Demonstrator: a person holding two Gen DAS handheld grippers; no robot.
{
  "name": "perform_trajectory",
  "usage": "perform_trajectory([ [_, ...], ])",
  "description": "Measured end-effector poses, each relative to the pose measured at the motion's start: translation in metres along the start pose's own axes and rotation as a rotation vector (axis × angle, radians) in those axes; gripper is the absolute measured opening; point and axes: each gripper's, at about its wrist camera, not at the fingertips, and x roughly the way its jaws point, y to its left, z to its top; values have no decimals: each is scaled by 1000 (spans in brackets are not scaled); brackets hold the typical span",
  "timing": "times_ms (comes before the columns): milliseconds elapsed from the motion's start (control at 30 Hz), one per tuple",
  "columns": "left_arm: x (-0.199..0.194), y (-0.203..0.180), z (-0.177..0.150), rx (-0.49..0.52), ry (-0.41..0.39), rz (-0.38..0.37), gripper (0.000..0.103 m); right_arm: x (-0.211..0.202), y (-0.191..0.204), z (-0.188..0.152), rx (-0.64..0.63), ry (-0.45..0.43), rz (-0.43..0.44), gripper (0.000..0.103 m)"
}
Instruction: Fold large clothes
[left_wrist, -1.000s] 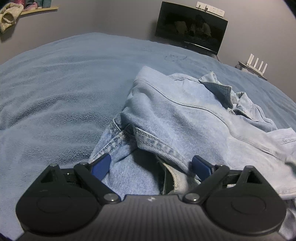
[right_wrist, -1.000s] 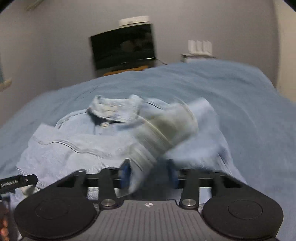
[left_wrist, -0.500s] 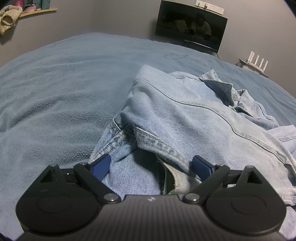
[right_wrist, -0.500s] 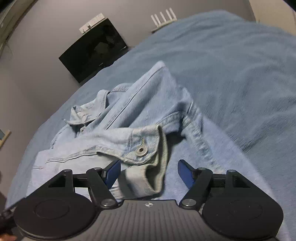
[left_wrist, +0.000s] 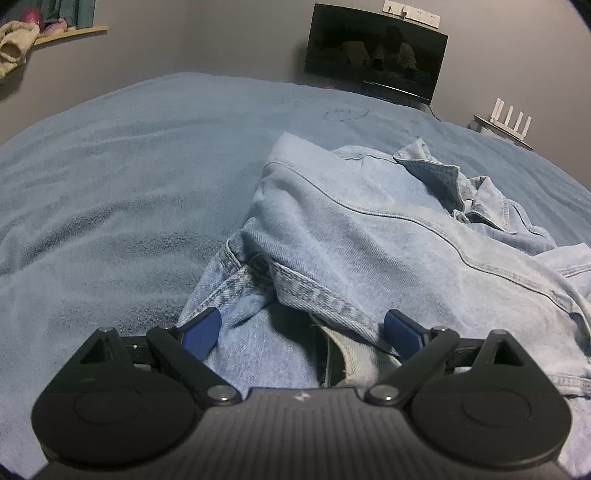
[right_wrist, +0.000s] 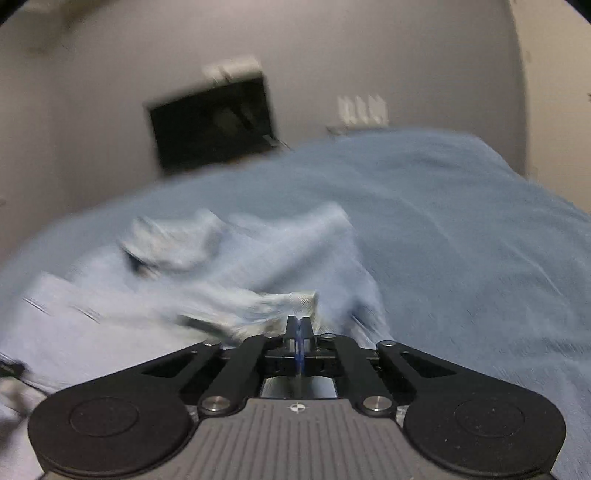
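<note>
The denim jacket (left_wrist: 369, 240) lies rumpled on the blue bed (left_wrist: 129, 192), collar toward the far wall. The right tool (right_wrist: 300, 325), spread around the cuff half a second ago, has snapped fully together; blur hides whether any denim is caught. The left tool (left_wrist: 301, 328) stays wide, straddling the hem (left_wrist: 317, 295). Likely a sleeve fold is starting.

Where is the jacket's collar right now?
In the left wrist view the collar sits at the far right end of the denim jacket, on the blue blanket, below the dark screen.
</note>
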Motion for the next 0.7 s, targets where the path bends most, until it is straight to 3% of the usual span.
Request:
perform_trajectory([
  [100,-2,-1,0,7,-15,9,95,0,-11,0,92,7,6,14],
  [200,-13,-2,2,23,-98,47,95,-10,-1,10,56,-68,50,22],
  [267,-20,0,4,9,-155,16,94,-13,13,14,9,-95,108,38],
  [300,-23,0,4,3,-177,-18,94,-12,22,14,-27,-95,135,39],
  [467,-19,-16,-2,111,-138,-179,94,8,62,11,-205,-64,179,38],
  [600,-1,-30,-12,213,-30,-167,95,38,76,7,-265,46,133,35],
  [667,11,-29,-16,216,40,-158,96,51,73,1,-284,97,107,21],
  [700,15,-29,-18,205,68,-166,97,52,72,-2,-296,92,106,20],
])
